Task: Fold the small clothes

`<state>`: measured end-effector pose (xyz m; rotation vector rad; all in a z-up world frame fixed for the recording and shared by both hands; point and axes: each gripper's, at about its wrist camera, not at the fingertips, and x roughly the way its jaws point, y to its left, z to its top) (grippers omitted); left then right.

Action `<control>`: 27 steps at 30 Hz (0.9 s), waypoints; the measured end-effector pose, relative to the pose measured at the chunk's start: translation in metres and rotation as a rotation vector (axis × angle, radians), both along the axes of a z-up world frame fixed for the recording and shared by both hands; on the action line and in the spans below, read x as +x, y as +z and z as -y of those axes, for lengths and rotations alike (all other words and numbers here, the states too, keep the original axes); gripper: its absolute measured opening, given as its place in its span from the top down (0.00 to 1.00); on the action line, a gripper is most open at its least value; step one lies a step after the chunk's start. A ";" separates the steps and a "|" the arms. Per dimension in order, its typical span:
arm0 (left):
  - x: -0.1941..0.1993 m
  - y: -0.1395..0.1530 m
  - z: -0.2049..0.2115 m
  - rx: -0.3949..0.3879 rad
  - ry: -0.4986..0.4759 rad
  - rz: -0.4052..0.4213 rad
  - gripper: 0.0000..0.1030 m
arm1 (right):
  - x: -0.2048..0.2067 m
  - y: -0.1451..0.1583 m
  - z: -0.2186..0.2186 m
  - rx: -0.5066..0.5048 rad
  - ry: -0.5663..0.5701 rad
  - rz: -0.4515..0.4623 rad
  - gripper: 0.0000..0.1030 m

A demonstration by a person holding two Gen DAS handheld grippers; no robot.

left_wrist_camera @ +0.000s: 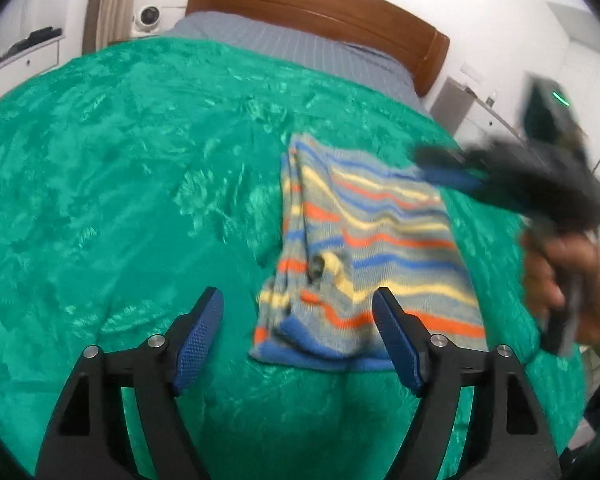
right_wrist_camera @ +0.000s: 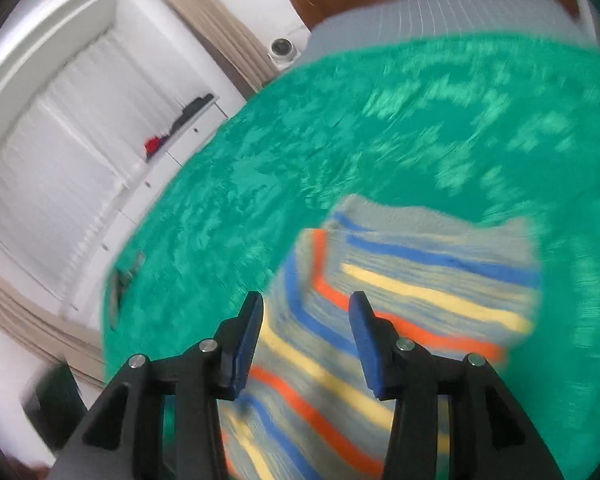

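A small striped knit garment point(left_wrist_camera: 364, 256), grey with blue, orange and yellow stripes, lies folded on the green blanket point(left_wrist_camera: 120, 184). My left gripper point(left_wrist_camera: 298, 300) is open and empty, just above the garment's near left corner. My right gripper point(right_wrist_camera: 306, 312) is open and empty, hovering over the garment point(right_wrist_camera: 400, 312). In the left wrist view the right gripper point(left_wrist_camera: 432, 166) shows blurred above the garment's far right corner, held by a hand point(left_wrist_camera: 560, 276).
The blanket covers a bed with a grey striped sheet point(left_wrist_camera: 300, 48) and a brown wooden headboard point(left_wrist_camera: 320, 4). A white shelf unit point(right_wrist_camera: 100, 152) with clothes stands beyond the bed's left side. A small white camera point(left_wrist_camera: 148, 18) sits beside the headboard.
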<state>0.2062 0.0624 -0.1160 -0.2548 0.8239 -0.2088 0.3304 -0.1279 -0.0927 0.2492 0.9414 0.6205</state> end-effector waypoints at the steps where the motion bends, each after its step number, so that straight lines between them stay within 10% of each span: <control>1: 0.005 -0.002 -0.001 0.012 0.014 -0.012 0.27 | -0.011 0.005 0.004 -0.038 0.014 0.026 0.56; 4: 0.025 -0.020 -0.005 0.058 0.060 -0.098 0.55 | -0.058 0.009 0.013 -0.078 0.098 0.070 0.56; 8: 0.038 -0.036 -0.009 0.079 0.053 -0.163 0.56 | -0.101 -0.040 -0.002 -0.132 0.151 -0.046 0.58; 13: 0.033 -0.022 -0.023 0.164 0.061 -0.161 0.39 | -0.129 -0.050 0.000 -0.187 0.082 -0.006 0.59; 22: 0.069 0.020 -0.013 0.050 -0.059 -0.064 0.19 | -0.089 0.010 0.029 -0.188 0.007 0.091 0.59; 27: 0.110 -0.028 0.032 0.308 -0.100 -0.179 0.24 | -0.016 -0.021 0.022 -0.168 0.001 -0.027 0.60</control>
